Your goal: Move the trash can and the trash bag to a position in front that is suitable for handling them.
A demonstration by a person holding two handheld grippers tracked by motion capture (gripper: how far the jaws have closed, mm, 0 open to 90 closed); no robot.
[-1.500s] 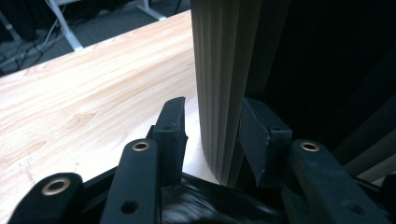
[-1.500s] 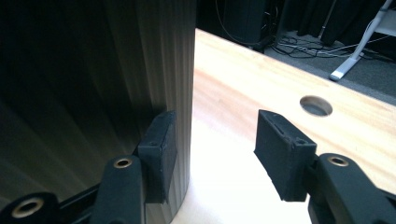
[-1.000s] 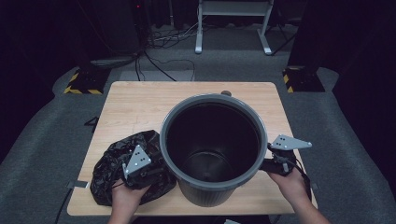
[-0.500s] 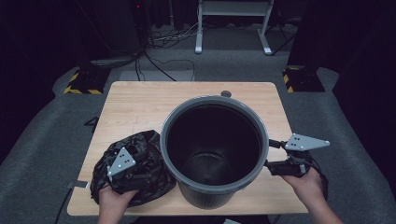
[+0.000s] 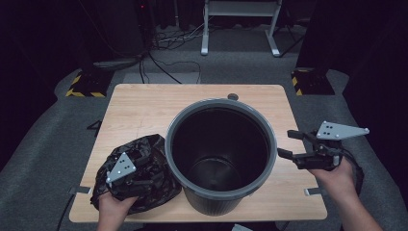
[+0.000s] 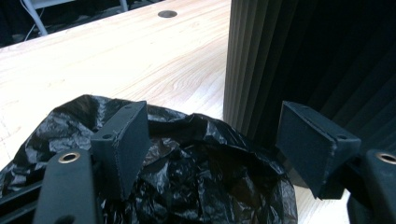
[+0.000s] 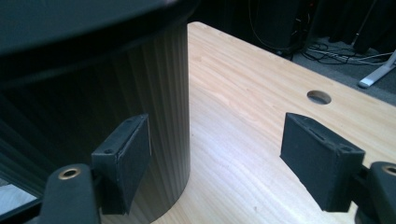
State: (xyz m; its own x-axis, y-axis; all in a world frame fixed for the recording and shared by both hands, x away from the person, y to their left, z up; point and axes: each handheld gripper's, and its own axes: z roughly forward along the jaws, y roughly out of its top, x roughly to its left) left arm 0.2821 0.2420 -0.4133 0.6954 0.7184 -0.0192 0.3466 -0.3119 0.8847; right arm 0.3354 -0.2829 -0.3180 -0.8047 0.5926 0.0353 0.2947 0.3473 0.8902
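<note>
A big black ribbed bin (image 5: 219, 102) with a grey rim stands upright at the front middle of the wooden table (image 5: 144, 106); it looks empty. Left of it lies a crumpled black plastic bag (image 5: 159, 180). My left gripper (image 5: 144, 169) hovers just over the bag (image 6: 187, 163), jaws wide apart after just opening, nothing pressed between the pads. The bin wall (image 6: 303, 56) is close beside it. My right gripper (image 5: 286, 143) is raised to the right of the bin (image 7: 93, 93), pointing at its side. Its jaws have also just opened and hold nothing (image 7: 217, 126).
A round cable hole (image 5: 232, 96) sits near the table's far edge. Grey carpet surrounds the table, with cables and a white stand's legs (image 5: 207, 45) behind it. Yellow-black striped blocks (image 5: 86, 84) lie on the floor at both far corners.
Both grippers' jaws have spread wider. The left gripper slid leftward over the bag. The right gripper rose and drew rightward, away from the bin's side.
</note>
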